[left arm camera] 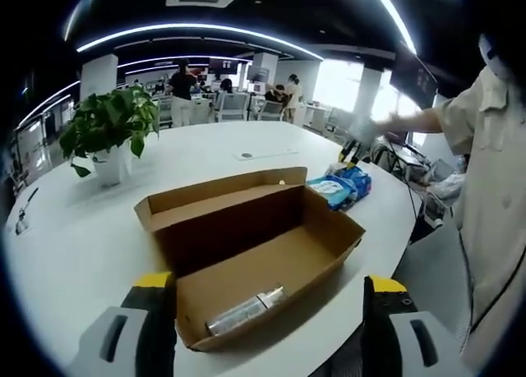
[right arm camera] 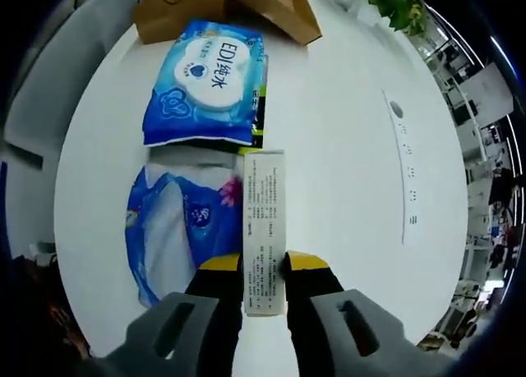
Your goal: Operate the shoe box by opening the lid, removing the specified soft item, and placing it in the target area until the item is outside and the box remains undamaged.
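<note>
We found the right gripper [right arm camera: 263, 272] clamped on a slim white carton [right arm camera: 264, 229], its long axis running along the jaws, beside the tissue packs [right arm camera: 205, 81]. The left gripper [left arm camera: 271, 299], jaws apart, was nearer the open shoe box [left arm camera: 246, 245], where a small bottle [left arm camera: 245, 310] lay.

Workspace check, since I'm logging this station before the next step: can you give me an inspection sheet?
Surface: white round table.
Job's things: open cardboard box holding a clear bottle; two blue soft packs outside it.
Clutter: potted plant.
Grippers: right gripper shut on a narrow white carton; left gripper open at the box's near end.
Cables: nothing seen.
Surroundings: open office, ceiling light strips, people standing.
</note>
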Tool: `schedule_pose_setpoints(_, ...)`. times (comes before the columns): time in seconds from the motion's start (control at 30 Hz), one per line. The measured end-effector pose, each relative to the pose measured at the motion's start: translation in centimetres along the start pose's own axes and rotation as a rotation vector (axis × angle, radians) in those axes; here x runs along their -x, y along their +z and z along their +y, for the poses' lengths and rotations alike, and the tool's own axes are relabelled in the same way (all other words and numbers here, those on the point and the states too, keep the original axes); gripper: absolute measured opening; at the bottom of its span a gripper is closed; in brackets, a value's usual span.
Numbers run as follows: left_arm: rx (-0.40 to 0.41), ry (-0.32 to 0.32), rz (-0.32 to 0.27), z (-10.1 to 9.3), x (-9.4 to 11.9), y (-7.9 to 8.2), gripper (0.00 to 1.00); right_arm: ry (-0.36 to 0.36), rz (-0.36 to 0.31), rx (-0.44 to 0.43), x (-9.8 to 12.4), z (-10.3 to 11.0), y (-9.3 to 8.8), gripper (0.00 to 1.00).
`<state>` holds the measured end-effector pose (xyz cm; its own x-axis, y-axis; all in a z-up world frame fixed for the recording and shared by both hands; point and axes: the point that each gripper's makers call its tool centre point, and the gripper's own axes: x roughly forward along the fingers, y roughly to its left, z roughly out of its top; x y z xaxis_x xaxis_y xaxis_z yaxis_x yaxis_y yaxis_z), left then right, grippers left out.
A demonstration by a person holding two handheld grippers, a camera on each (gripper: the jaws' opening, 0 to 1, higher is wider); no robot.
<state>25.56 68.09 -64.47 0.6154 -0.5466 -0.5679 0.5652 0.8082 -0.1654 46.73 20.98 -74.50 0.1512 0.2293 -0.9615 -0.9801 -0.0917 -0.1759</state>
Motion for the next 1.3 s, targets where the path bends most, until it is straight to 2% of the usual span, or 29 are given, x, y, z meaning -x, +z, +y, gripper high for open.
schedule_pose_setpoints(0.27,-0.006,-0.002,-0.002,0.2,0.0,0.1,0.96,-0.029,0.001,-0.022,0.2,-0.7,0.1,0.17)
schedule_pose_setpoints(0.47,-0.021,-0.011,0.006,0.1,-0.1,0.1,0.95,-0.061,-0.004,-0.029,0.6,-1.0,0.4,0.21)
schedule_pose_setpoints(0.63,-0.036,-0.019,0.004,0.1,-0.2,0.5,0.94,-0.099,-0.018,-0.045,1.3,-1.2,0.7,0.31)
schedule_pose_setpoints(0.97,-0.094,-0.035,0.025,0.8,-0.2,1.4,0.86,-0.175,-0.046,-0.149,3.4,-0.6,1.2,0.41)
schedule_pose_setpoints(1.03,-0.106,-0.038,0.039,1.0,-0.4,1.4,0.84,-0.197,-0.078,-0.211,3.9,-0.5,1.7,0.44)
schedule_pose_setpoints(1.07,-0.108,-0.037,0.048,1.1,-0.5,1.4,0.83,-0.196,-0.115,-0.249,4.2,-0.3,2.3,0.46)
schedule_pose_setpoints(1.1,-0.114,-0.017,0.079,1.7,-0.6,1.1,0.81,-0.194,-0.146,-0.288,4.5,0.0,2.7,0.49)
schedule_pose_setpoints(1.17,-0.113,-0.018,0.1,2.2,-0.9,0.9,0.75,-0.21,-0.156,-0.308,5.3,0.2,3.0,0.52)
schedule_pose_setpoints(1.3,-0.126,-0.055,0.141,2.1,-1.4,0.6,0.74,-0.235,-0.23,-0.376,6.6,0.8,4.4,0.55)
